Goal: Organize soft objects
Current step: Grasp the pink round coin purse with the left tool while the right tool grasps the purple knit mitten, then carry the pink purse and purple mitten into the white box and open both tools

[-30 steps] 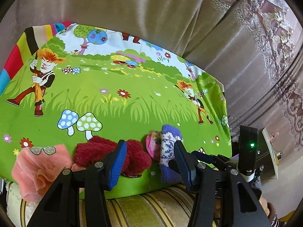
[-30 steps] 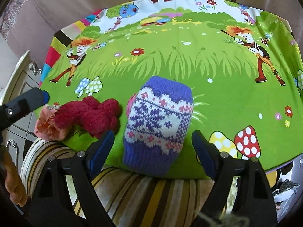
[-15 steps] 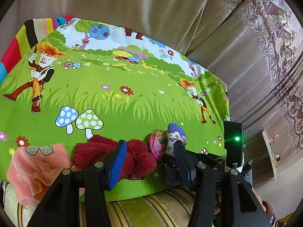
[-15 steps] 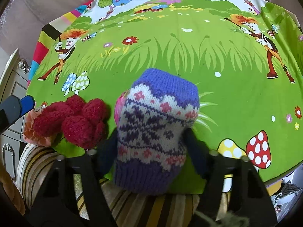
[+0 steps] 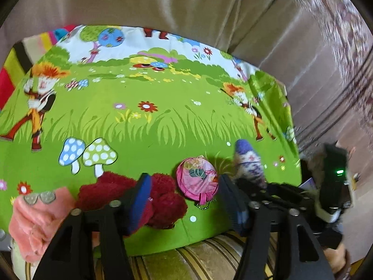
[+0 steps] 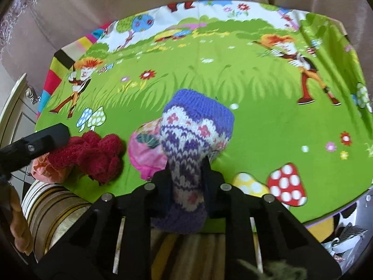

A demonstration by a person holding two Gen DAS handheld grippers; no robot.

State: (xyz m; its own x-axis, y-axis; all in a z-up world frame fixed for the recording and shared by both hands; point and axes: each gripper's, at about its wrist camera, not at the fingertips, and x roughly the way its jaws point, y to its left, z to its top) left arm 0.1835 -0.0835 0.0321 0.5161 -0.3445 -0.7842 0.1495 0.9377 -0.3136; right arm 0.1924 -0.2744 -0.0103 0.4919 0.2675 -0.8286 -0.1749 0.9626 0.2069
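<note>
Fingers of the right gripper (image 6: pixel 185 175) are squeezing the knitted purple sock (image 6: pixel 195 128); the left gripper (image 5: pixel 184 198) is hanging spread above the red knit (image 5: pixel 163 200).

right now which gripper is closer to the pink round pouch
Left. The left gripper hangs open right in front of the pink pouch, jaws either side. The right gripper is beside it, shut on the knitted purple sock.

The left gripper (image 5: pixel 184 200) has black angular arms with silver screws and blue pads on its fingers (image 5: pixel 139 200). The right gripper (image 6: pixel 186 177) is black too, with silver screws and a green light.
</note>
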